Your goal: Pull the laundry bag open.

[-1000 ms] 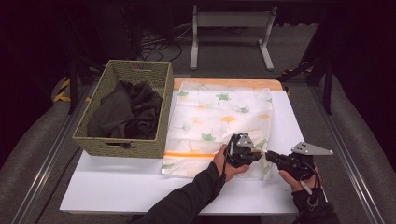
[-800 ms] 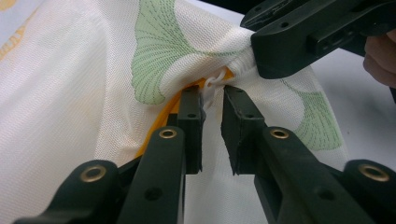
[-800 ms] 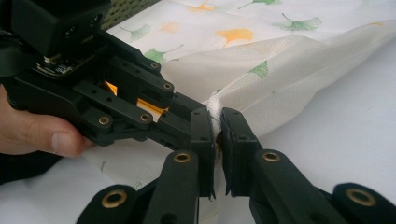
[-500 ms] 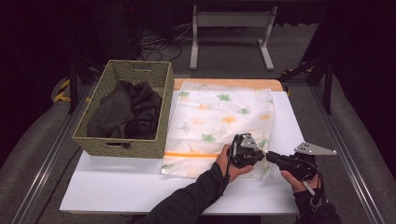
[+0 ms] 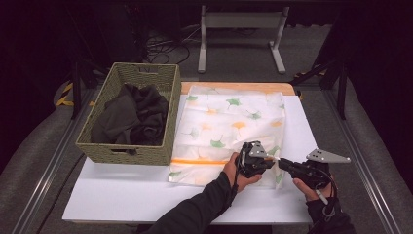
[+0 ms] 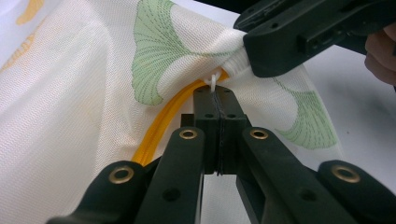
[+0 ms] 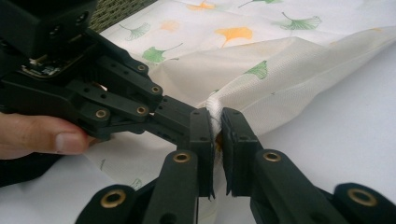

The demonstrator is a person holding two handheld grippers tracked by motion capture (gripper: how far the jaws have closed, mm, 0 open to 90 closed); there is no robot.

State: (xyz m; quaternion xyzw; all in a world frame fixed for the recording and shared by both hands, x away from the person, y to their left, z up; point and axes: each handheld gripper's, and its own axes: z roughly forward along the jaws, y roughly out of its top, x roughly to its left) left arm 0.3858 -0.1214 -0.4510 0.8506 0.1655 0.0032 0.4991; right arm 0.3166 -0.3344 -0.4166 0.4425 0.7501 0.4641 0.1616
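- Mesh laundry bag (image 5: 229,124): we find it lying flat on the white board (image 5: 122,195), printed with green and orange ginkgo leaves, just beside the wicker basket (image 5: 127,146). Its far edge reaches the board's far edge; its near right corner is lifted and bunched where both grippers meet.
- Orange zipper (image 6: 156,128): we see it running along the bag's near edge, parallel to the board's near edge, and curving up to the pinched corner in the left gripper view.
- Left gripper (image 5: 268,158): its jaws have just been closing and now stand together, clamped on a small white zipper pull (image 6: 213,83) at the end of the orange zipper. The person's left hand (image 5: 238,170) holds it over the bag's near right corner.
- Right gripper (image 5: 282,163): its jaws are clamped on a gathered fold of the bag's fabric (image 7: 215,114), with a narrow gap left between the pads. It touches the bag just beside the left gripper's tips. The right hand (image 5: 311,187) rests near the board's near right corner.
- Wicker basket: it stands at the board's far left corner, holding dark clothing (image 5: 131,117).
- Board: it sits on a wooden tabletop (image 5: 234,87), visible beyond its far edge.
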